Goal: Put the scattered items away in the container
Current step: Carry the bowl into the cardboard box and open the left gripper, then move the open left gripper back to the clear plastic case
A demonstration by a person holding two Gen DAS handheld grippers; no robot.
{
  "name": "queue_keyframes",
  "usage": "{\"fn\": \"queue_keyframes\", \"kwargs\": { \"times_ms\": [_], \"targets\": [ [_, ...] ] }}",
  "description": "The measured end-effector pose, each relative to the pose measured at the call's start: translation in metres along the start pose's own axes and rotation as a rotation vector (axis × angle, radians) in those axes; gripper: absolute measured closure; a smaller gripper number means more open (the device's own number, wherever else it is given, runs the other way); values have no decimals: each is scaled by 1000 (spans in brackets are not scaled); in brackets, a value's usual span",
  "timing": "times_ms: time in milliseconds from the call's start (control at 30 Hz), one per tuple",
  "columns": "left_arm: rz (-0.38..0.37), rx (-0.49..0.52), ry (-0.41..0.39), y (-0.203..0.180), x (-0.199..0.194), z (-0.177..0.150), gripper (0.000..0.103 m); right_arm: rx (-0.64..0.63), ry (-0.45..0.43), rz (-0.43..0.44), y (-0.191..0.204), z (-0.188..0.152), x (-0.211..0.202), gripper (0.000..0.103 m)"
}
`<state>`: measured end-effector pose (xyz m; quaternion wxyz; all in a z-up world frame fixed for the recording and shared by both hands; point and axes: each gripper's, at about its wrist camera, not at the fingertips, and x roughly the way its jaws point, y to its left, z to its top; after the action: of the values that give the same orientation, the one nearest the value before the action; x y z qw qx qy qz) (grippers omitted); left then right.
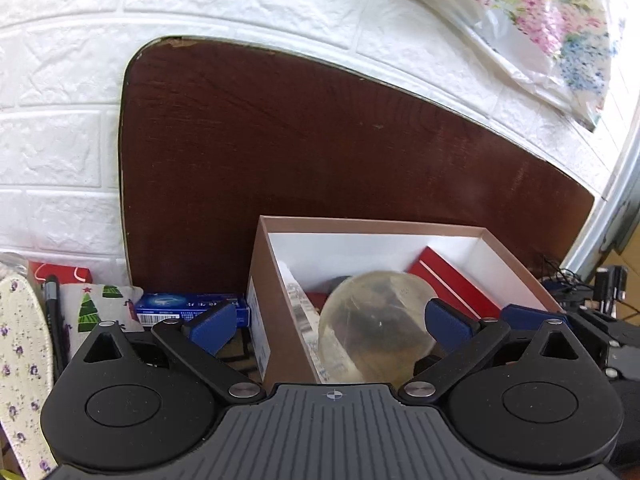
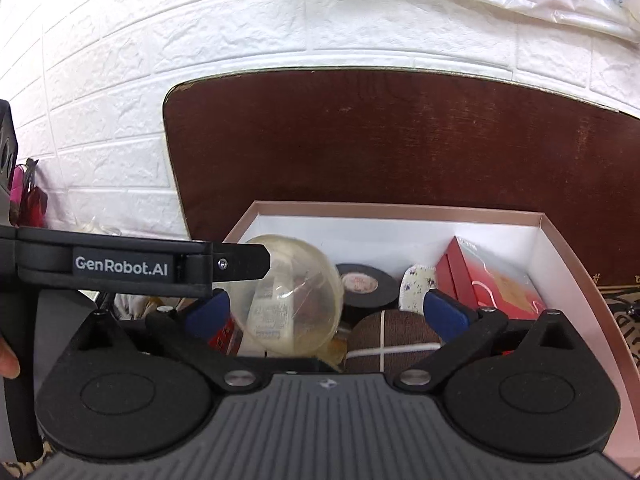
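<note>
Between the spread-apart blue pads of the left gripper (image 1: 332, 326), a clear plastic sphere (image 1: 376, 326) sits in the rose-rimmed cardboard box (image 1: 400, 226); the right gripper (image 2: 326, 312) gapes wide too.

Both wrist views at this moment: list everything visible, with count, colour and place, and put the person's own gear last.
box: 1, pinkish-brown outside, white inside, against the brown board
clear ball: 1, transparent, over the box between the left gripper's open fingers
red carton: 1, red, right side of the box
tape roll: 1, black, middle of the box
brown pouch: 1, brown with a white cord, front of the box
blue carton: 1, blue, outside the box on its left
tree-print pouch: 1, white with green trees, further left
floral insole: 1, cream, far left
brown board: 1, dark brown, against the white wall
left gripper: 1, black, blue pads, open
right gripper: 1, black, blue pads, open
</note>
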<state>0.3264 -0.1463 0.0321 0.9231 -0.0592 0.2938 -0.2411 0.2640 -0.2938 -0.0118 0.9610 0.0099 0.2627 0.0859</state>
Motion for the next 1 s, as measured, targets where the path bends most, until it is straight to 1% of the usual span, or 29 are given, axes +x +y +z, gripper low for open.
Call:
{"fn": "queue_keyframes", "kwargs": {
  "times_ms": [100,300,400,567,700,833,900,1000],
  "targets": [
    [-4,12,-12,-4,-11,-2,0,16,0,6,2,0,-7,0],
    [-32,-34,-10,-4,-38,-12,0,19,0,20,13,-1,-26,0],
    [-36,-76,-1,0,-60,-29,0,-16,2,59,29,-7,-42,0],
    [-32,-120,11,15,-106,-71,0,-105,11,107,69,-34,-64,0],
    [10,-151,29,34,-142,-107,0,-141,31,165,108,-62,-74,0],
    [56,-200,69,65,-172,-142,0,-120,73,241,143,-91,-77,0],
    [86,-216,76,80,-184,-154,0,-109,103,266,160,-104,-75,0],
    [157,-231,67,105,-200,-164,0,-111,137,274,183,-121,-71,0]
  ]
}}
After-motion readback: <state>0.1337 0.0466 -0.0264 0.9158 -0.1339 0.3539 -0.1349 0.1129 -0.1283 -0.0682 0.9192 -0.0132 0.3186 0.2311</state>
